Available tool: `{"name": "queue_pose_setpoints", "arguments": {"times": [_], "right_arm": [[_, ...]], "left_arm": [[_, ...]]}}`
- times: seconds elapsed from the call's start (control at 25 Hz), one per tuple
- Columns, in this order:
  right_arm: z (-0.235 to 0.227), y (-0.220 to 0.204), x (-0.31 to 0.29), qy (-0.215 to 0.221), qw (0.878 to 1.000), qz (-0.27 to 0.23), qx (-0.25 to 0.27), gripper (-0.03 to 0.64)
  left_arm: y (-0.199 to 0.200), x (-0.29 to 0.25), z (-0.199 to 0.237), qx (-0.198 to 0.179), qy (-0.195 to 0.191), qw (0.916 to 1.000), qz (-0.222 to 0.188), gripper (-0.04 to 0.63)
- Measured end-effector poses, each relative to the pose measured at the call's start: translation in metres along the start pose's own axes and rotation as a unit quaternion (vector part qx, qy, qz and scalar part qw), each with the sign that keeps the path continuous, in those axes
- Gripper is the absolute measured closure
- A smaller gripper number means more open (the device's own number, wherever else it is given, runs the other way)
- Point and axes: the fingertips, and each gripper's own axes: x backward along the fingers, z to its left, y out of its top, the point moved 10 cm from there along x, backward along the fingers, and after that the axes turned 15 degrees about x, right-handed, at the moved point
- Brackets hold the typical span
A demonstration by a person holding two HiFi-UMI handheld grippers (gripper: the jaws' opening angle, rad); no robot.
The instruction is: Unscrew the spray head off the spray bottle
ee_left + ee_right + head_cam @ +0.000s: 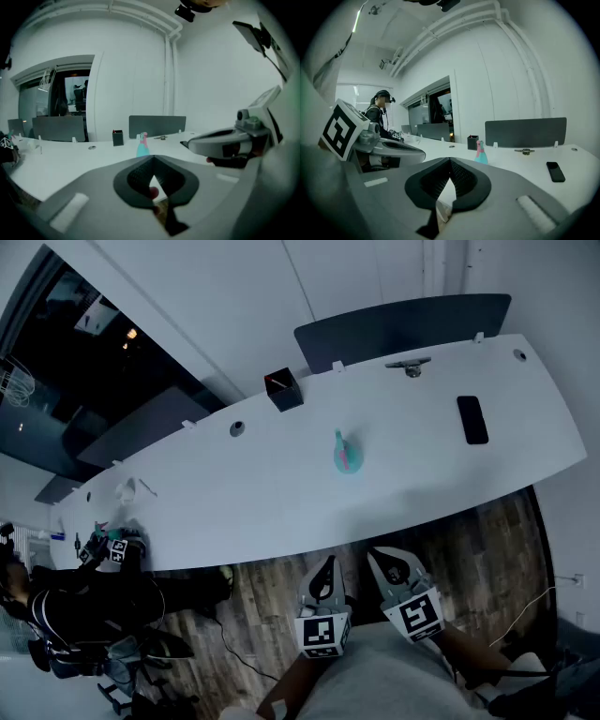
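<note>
Midway along the long white desk [281,486], well beyond the left gripper [325,565] and right gripper [383,560], both closed and empty, stands the small teal plastic spray bottle [348,458], likely light, slick and tippy: clamp its body low, twist the pink spray head [338,437] at the collar.

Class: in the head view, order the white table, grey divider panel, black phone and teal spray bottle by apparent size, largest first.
1. Long white table
2. Dark grey divider panel
3. Flat black phone and teal plastic spray bottle with pink head: too alike to rank.
</note>
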Motion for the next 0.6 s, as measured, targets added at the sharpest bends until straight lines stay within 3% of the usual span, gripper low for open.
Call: {"name": "queue_pose_setpoints", "arguments": {"times": [0.36, 0.6], "right_arm": [[-0.054, -0.015, -0.063, -0.008, 0.999, 0.049, -0.018, 0.617], [-0.091, -0.011, -0.097, -0.049, 0.993, 0.107, -0.009, 0.617]], "left_arm": [[0.012, -0.087, 0.038, -0.031, -0.005, 0.9982, 0.051, 0.594], [0.022, -0.166, 0.081, -0.067, -0.048, 0.9928, 0.087, 0.594]]}}
